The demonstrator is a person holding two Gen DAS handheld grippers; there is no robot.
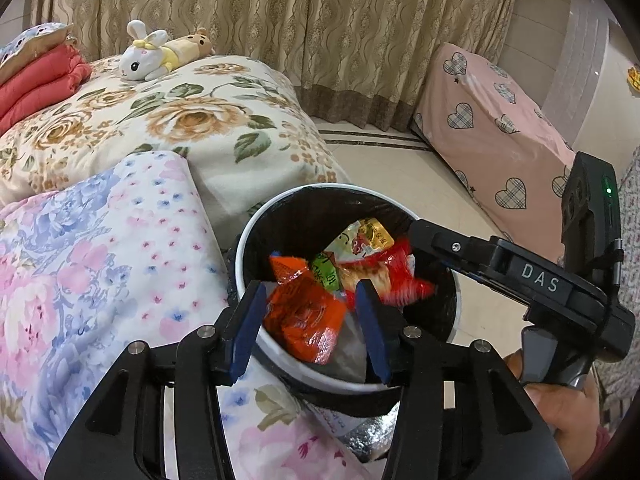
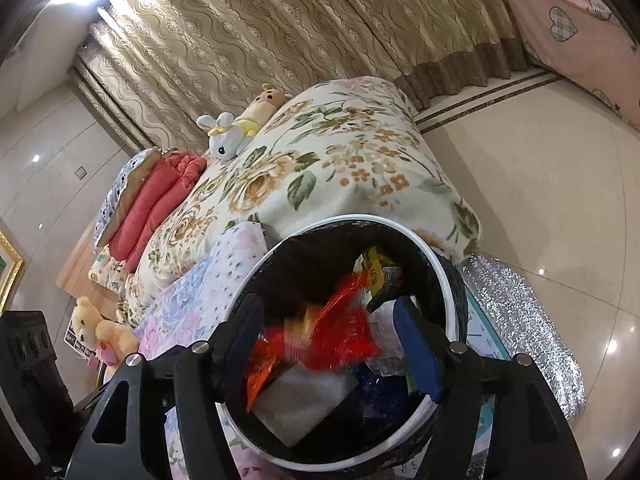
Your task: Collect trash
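A round trash bin (image 1: 241, 256) with a white rim and a black liner stands beside the bed, holding several snack wrappers. My left gripper (image 1: 312, 330) hangs over its near rim with its jaws apart; an orange wrapper (image 1: 308, 316) lies in the bin between the blue pads, not pinched. My right gripper (image 1: 420, 240) reaches in from the right. In the right wrist view my right gripper (image 2: 332, 340) is open above the bin (image 2: 442, 280), and a blurred red wrapper (image 2: 344, 330) is loose between its fingers. The same red wrapper (image 1: 400, 276) shows blurred in the left wrist view.
A bed with a floral blanket (image 1: 192, 120) and a pink-blue quilt (image 1: 100, 260) flanks the bin on the left. Plush toys (image 1: 148, 56) lie at its far end. Furniture under a pink heart-print cover (image 1: 492, 136) stands right. A silver foil mat (image 2: 516, 320) lies on the tiled floor.
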